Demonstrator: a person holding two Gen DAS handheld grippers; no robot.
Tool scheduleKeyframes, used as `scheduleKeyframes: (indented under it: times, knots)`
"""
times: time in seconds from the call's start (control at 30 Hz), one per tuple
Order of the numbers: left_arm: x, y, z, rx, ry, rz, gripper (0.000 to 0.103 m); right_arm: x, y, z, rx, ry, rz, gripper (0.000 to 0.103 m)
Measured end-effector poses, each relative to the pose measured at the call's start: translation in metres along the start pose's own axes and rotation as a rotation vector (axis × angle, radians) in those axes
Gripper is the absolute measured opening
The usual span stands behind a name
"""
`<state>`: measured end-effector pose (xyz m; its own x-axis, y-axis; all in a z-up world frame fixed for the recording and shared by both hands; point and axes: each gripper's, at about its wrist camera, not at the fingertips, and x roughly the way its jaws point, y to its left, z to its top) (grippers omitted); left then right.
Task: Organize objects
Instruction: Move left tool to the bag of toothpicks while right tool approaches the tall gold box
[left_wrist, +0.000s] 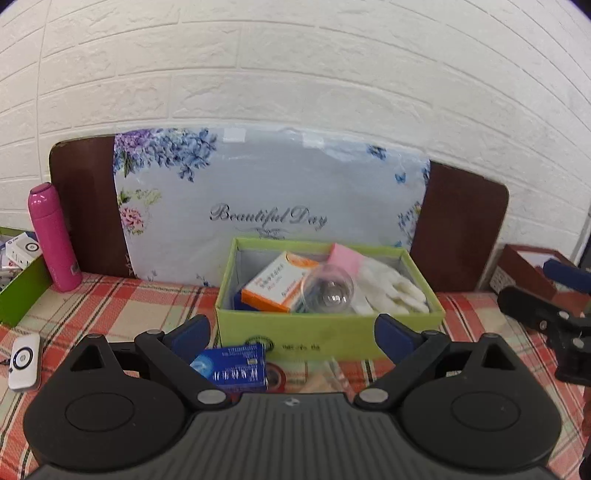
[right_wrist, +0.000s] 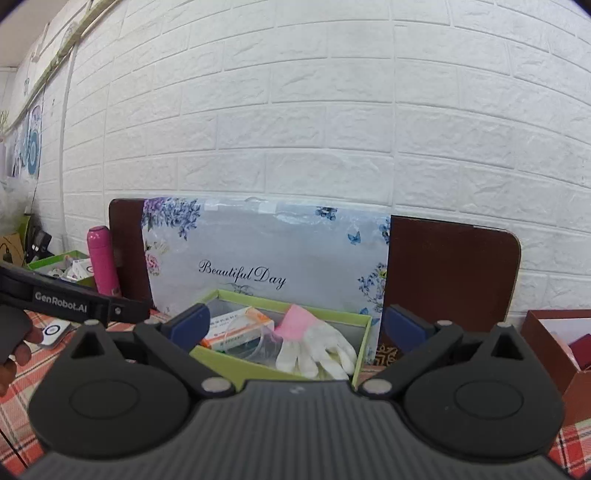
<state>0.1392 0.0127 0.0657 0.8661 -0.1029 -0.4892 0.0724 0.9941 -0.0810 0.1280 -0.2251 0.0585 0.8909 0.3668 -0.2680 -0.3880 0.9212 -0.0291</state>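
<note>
The left gripper (left_wrist: 291, 332), nearest the lens, stood released with nothing between its blue pads, just in front of the green box (left_wrist: 325, 332) on the plaid tablecloth (left_wrist: 110, 302). Beside it, the right gripper (right_wrist: 295, 326) was likewise spread wide and empty, aimed over the same box. Inside the green box lay an orange-and-white carton (left_wrist: 277, 286), a clear plastic cup (left_wrist: 328, 291) tipped on its side and white gloves (left_wrist: 388, 286). Just in front of the box, a blue packet (left_wrist: 236, 369) and a red tape roll (left_wrist: 277, 376) remained on the cloth; a pink flask (left_wrist: 51, 236) stood well to its left. The work appeared to be between placements, and the next move likely called for lowering onto the blue packet and closing squarely across it.
</note>
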Motion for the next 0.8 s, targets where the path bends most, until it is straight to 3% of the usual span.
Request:
scheduleKeyframes:
  times: [0.27,0.8]
  knots:
    - [-0.015,-0.007,-0.05,-0.037,0.092,0.012,0.098,-0.043,0.013,-0.047,0.072,0.081,-0.021,0.103]
    - [-0.018,0.006,-0.089,-0.085,0.198,0.038,0.098,-0.067,0.049,-0.105,0.047,0.243,0.017,0.103]
